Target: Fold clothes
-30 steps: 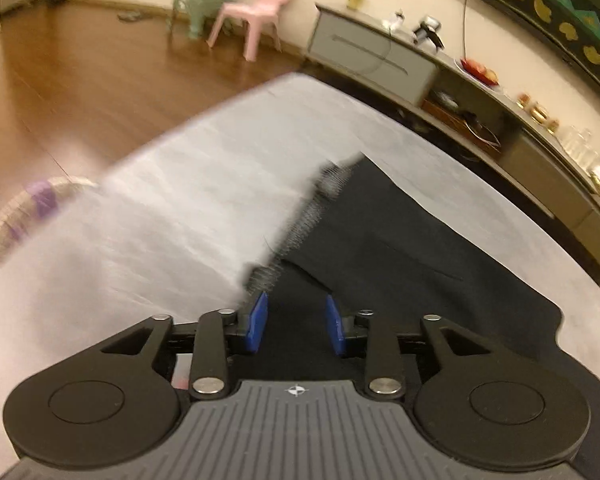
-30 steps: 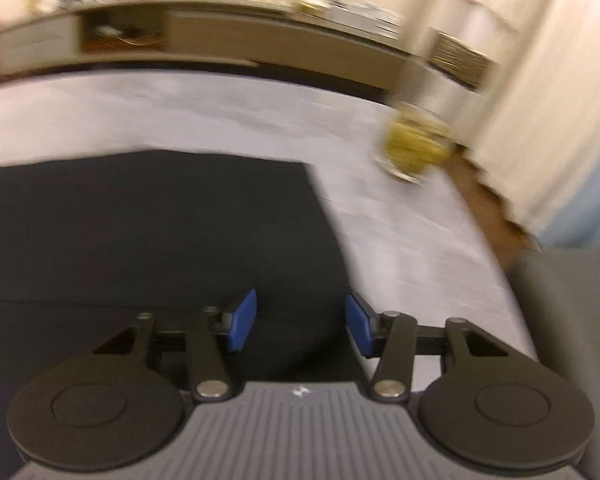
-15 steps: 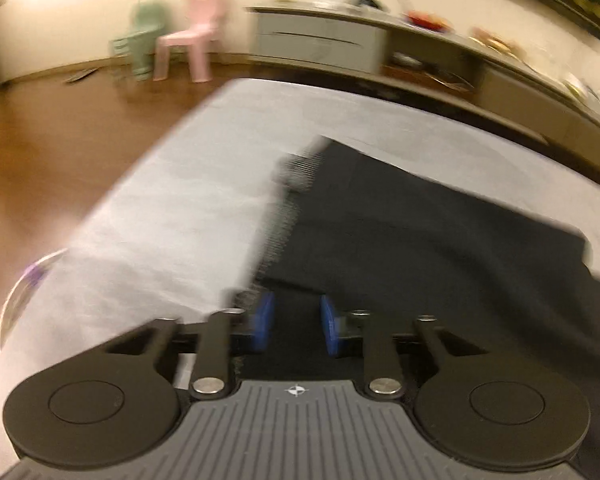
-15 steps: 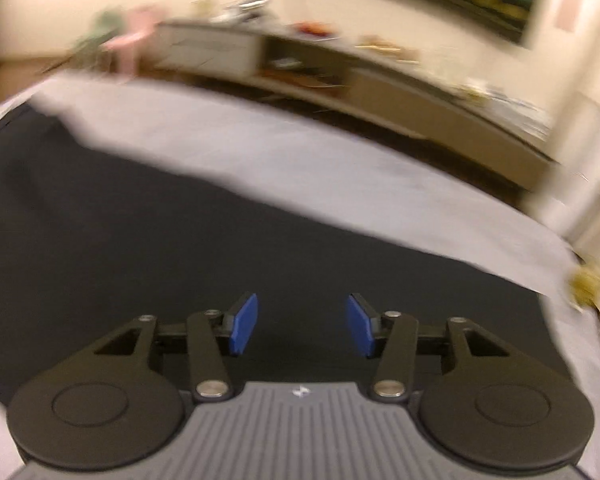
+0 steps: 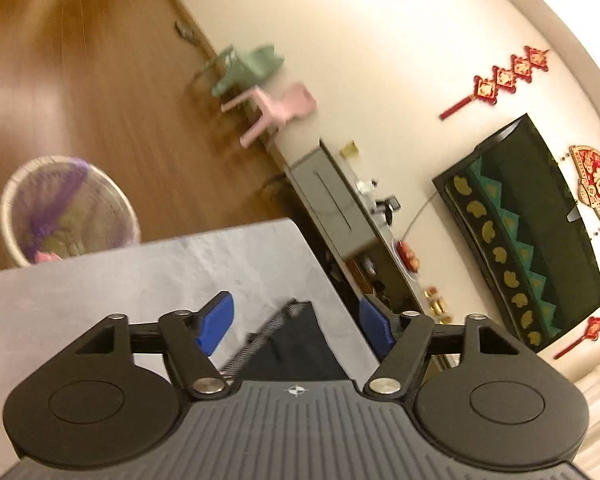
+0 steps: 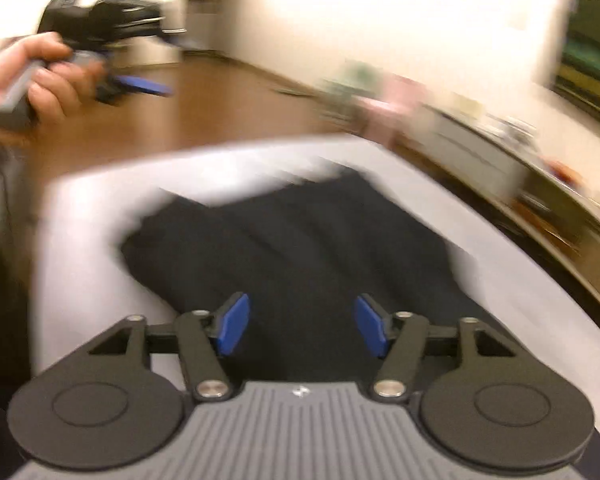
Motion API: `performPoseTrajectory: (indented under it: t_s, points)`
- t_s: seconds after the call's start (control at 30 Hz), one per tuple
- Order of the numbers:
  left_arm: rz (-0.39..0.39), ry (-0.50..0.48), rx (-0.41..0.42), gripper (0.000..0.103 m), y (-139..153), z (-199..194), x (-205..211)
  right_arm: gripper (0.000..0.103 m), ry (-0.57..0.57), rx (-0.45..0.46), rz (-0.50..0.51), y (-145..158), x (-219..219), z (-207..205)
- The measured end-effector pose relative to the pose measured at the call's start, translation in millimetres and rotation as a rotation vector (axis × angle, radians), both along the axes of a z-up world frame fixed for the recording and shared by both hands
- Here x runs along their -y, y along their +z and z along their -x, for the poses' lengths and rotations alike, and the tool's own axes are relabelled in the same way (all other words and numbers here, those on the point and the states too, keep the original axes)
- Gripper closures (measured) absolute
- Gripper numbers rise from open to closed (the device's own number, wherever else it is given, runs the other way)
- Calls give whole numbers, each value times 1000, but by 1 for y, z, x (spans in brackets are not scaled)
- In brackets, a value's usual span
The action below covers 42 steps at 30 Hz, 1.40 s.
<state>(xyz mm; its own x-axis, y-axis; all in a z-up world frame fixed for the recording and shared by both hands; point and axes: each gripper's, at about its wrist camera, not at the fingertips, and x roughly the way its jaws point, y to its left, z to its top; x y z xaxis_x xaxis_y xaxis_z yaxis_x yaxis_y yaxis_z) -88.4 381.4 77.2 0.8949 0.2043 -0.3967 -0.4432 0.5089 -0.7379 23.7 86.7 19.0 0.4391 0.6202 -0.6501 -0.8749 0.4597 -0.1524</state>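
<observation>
Both tongs are spreading apart with nothing clamped: the right tongs (image 6: 300, 330) hover over a dark garment (image 6: 300, 240) lying flat on the grey worktop (image 6: 520, 300). The left tongs (image 5: 296, 326) are lifted clear near its waistband corner (image 5: 272, 332), apparently between folds.

Left wrist view tilted toward the wall, right wrist view downward, both sharing black garment (image 5: 296, 344) (image 6: 300, 248)

No lettering can be made out with certainty: the round red and gold wall ornament (image 5: 595, 181) carries a gold character too small to read, and the diamond tiles of the red hanging decoration (image 5: 500, 80) are equally illegible
</observation>
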Motion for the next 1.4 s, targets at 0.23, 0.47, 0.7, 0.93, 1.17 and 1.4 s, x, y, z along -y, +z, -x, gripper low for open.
performPoseTrajectory:
  t_s: [0.23, 0.47, 0.7, 0.93, 1.17, 1.4]
  points:
    - [152, -70, -68, 28, -45, 5, -21, 103, 204, -55, 230, -30, -152, -15]
    - [120, -75, -64, 27, -49, 9, -32, 103, 53, -120, -52, 36, -124, -39]
    - [113, -237, -25, 29, -60, 12, 3, 103, -178, -78, -217, 35, -101, -42]
    - [104, -260, -222, 29, -97, -10, 14, 91, -200, -173, -147, -4, -97, -55]
    - [-82, -288, -343, 21, -101, -16, 30, 74, -214, -176, -184, 0, -6, -27]
    - [-256, -289, -364, 93, -95, -44, 53, 78, -71, -107, 73, -63, 14, 31]
